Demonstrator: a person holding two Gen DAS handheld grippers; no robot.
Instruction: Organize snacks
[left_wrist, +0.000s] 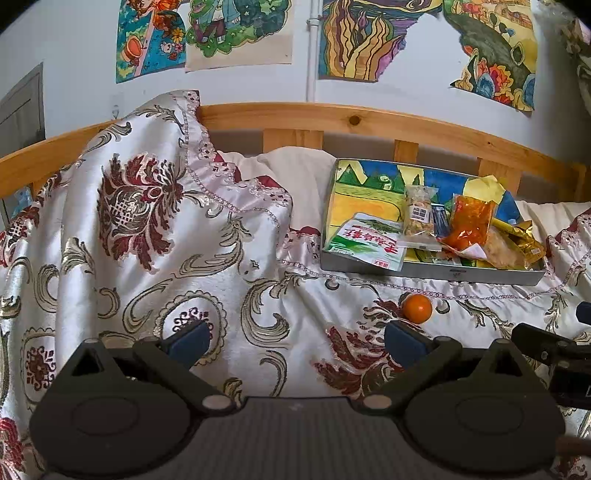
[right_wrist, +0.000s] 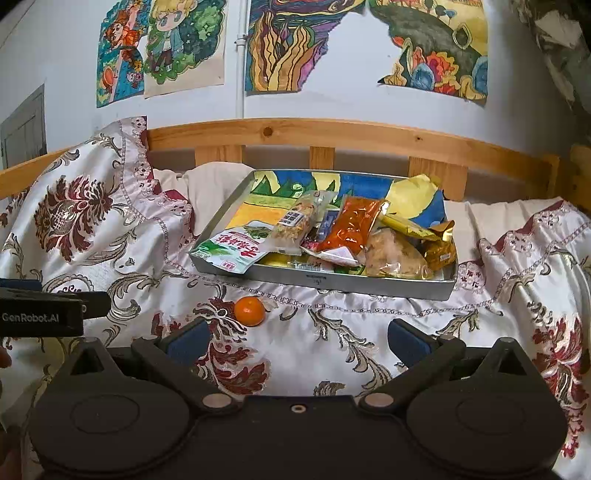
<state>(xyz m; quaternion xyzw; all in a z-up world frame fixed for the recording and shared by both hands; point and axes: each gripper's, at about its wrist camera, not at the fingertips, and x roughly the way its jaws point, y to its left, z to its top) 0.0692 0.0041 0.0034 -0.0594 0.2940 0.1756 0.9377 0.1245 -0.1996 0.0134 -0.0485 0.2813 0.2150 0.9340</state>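
Note:
A shallow metal tray (left_wrist: 428, 268) (right_wrist: 354, 282) lined with a painted sheet rests on the patterned bedspread. It holds several snack packets: a green-and-white one (left_wrist: 365, 243) (right_wrist: 232, 251) hanging over the front left rim, a clear nut bar (left_wrist: 419, 218) (right_wrist: 299, 221), an orange-red bag (left_wrist: 467, 221) (right_wrist: 349, 229) and gold wrappers (left_wrist: 524, 240) (right_wrist: 436, 247). A small orange (left_wrist: 417, 308) (right_wrist: 250, 311) lies on the bedspread in front of the tray. My left gripper (left_wrist: 297, 343) is open and empty, left of the orange. My right gripper (right_wrist: 297, 341) is open and empty, just right of it.
A wooden bed rail (left_wrist: 332, 118) (right_wrist: 332, 133) runs behind the tray, with drawings taped on the wall above. The bedspread bunches high at the left (left_wrist: 147, 184). The other gripper's body shows at the frame edges (left_wrist: 554, 350) (right_wrist: 40, 317).

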